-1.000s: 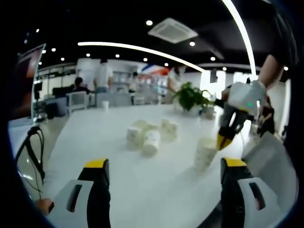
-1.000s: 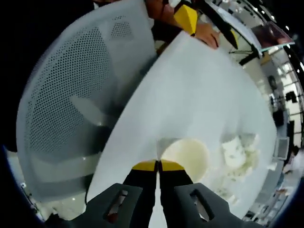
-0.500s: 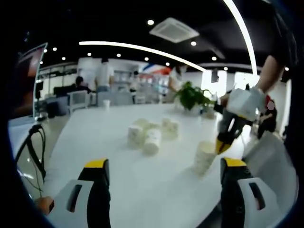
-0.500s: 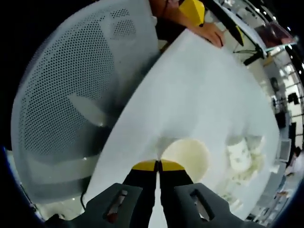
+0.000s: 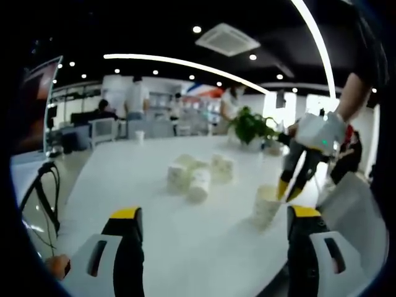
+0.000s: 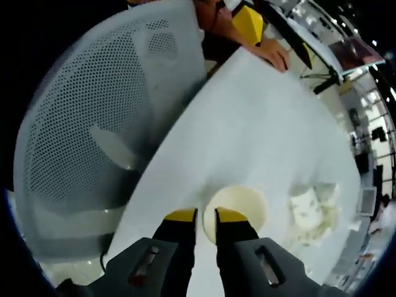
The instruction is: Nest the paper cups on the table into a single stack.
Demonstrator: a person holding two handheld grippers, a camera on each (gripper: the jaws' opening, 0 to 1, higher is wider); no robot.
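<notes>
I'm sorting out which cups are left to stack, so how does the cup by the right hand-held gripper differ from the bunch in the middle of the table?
The near paper cup stands upright and alone, mouth up; the cluster of paper cups sits bunched together, some seemingly on their sides. The near cup's rim sits between the jaws of the right hand-held gripper; nothing grips the cluster. Both are pale paper cups on the white table.

The left gripper (image 5: pixel 210 232) hovers low over the near edge of the white table (image 5: pixel 124 185), jaws wide apart and empty. An upright paper cup (image 5: pixel 266 205) stands near right, with the right gripper (image 5: pixel 287 189) at its rim, jaws slightly parted. Farther off, mid-table, lies a cluster of paper cups (image 5: pixel 197 175); a potted plant (image 5: pixel 249 126) stands at the far right.
</notes>
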